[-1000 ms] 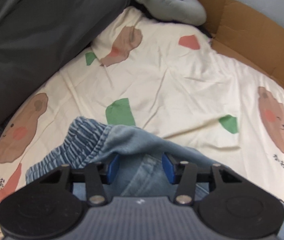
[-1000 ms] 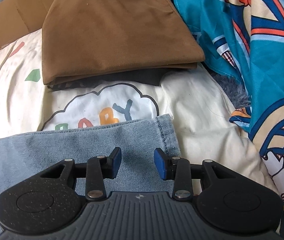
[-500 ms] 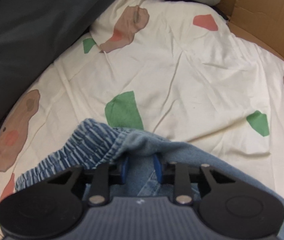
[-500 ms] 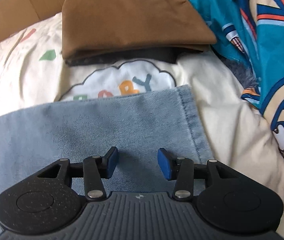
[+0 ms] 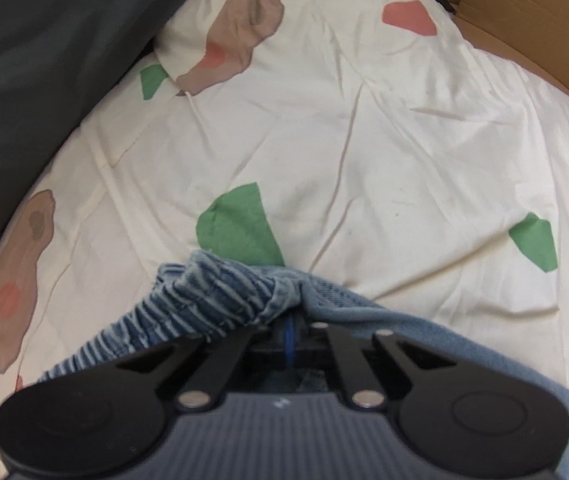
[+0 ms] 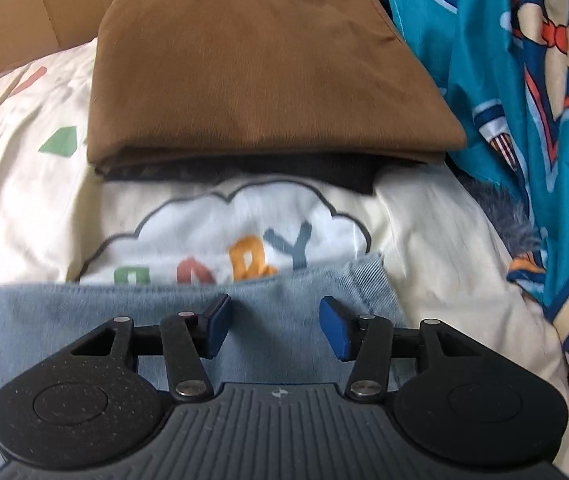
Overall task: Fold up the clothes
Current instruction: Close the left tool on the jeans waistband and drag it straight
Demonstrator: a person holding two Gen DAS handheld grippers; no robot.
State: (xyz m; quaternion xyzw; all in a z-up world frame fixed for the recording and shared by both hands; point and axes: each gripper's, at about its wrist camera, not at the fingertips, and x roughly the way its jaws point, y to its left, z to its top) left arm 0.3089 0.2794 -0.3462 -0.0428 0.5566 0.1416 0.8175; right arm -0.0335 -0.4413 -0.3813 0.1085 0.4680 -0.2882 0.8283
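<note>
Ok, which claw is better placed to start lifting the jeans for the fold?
Left. The left claw is already shut on the jeans at the gathered waistband. The right claw is open over the leg end near the hem, gripping nothing yet, so it likely has to close first.

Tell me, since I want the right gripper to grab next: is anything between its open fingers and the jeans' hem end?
Nothing visible is. The right gripper hangs open directly over the jeans, with bare denim between its pads. The brown folded garment lies farther ahead on the sheet, apart from the hem. The left gripper is already shut on the waistband.
</note>
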